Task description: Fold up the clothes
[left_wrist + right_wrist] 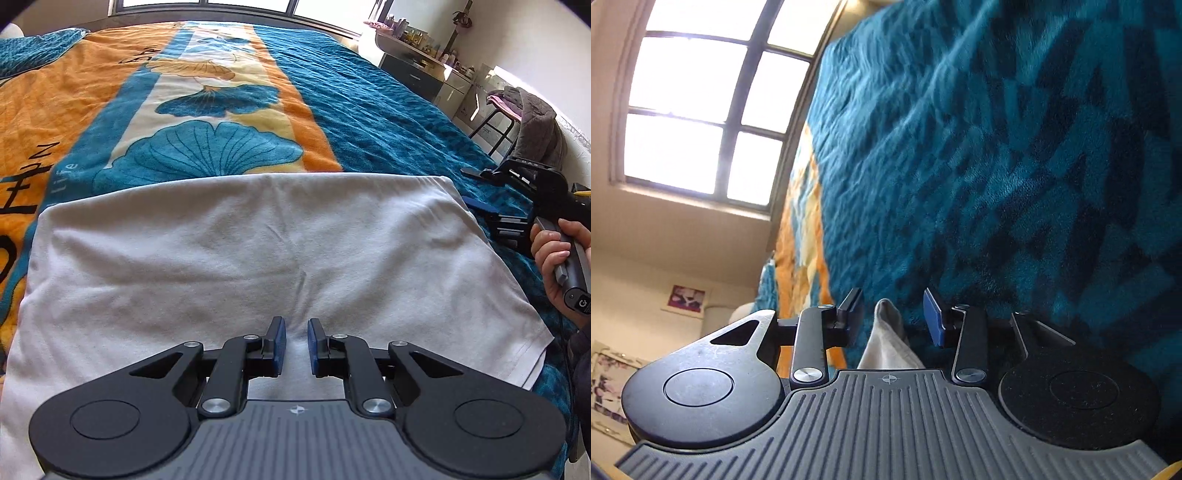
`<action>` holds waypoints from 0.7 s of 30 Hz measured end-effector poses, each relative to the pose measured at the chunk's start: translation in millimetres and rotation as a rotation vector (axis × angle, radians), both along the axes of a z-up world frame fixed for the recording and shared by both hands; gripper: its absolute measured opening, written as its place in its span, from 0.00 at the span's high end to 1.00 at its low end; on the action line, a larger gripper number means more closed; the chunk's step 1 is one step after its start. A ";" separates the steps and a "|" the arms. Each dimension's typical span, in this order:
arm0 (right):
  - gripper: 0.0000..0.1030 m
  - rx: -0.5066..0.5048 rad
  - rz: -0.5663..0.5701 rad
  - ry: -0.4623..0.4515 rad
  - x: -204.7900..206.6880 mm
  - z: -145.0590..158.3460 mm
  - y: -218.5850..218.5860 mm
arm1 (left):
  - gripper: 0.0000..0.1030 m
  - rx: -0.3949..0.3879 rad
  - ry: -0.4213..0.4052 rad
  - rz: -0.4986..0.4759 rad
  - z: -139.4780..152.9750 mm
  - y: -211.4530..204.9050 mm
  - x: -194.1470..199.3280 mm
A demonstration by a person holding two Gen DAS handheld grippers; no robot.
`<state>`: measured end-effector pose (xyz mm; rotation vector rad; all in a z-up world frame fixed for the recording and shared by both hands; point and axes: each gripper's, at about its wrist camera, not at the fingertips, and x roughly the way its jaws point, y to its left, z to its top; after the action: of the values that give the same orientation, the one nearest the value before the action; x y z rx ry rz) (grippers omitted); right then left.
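A white T-shirt point(258, 251) lies flat and folded on the bed, with a sleeve hem at its near right corner. My left gripper point(296, 326) sits low over the shirt's near middle. Its blue pads point(280, 343) stand close together on a raised pinch of white cloth, and creases fan out from that spot. At the shirt's right edge, a hand point(554, 254) holds my right gripper point(480, 190) with its jaws apart. In the right wrist view, the right gripper point(892, 299) stands open around a corner of the white shirt point(886, 339), which touches neither pad.
A teal and orange blanket point(332, 110) with lotus leaves covers the bed. Beyond the bed's right side stand a chair point(517, 110) draped with clothes, a shelf of bottles point(413, 37) and a dark cabinet point(417, 77). A window point(701, 110) lies past the far end.
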<state>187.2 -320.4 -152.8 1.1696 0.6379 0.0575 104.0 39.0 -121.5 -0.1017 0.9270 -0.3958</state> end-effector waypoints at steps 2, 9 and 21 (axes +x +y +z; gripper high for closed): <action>0.58 -0.088 -0.013 -0.039 -19.7 22.2 4.6 | 0.87 -0.003 -0.002 0.030 3.7 6.6 -3.9; 0.82 -0.376 0.111 -0.056 -105.7 82.1 23.0 | 0.87 -0.010 0.001 0.129 37.5 43.9 -33.0; 0.47 -0.251 0.247 0.133 -230.6 104.0 21.3 | 0.70 0.072 -0.042 0.034 89.5 43.5 -111.1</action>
<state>-43.4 -299.1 -48.8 0.8536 0.8792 0.1061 -7.1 82.6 -32.0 -0.0430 0.8958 -0.3312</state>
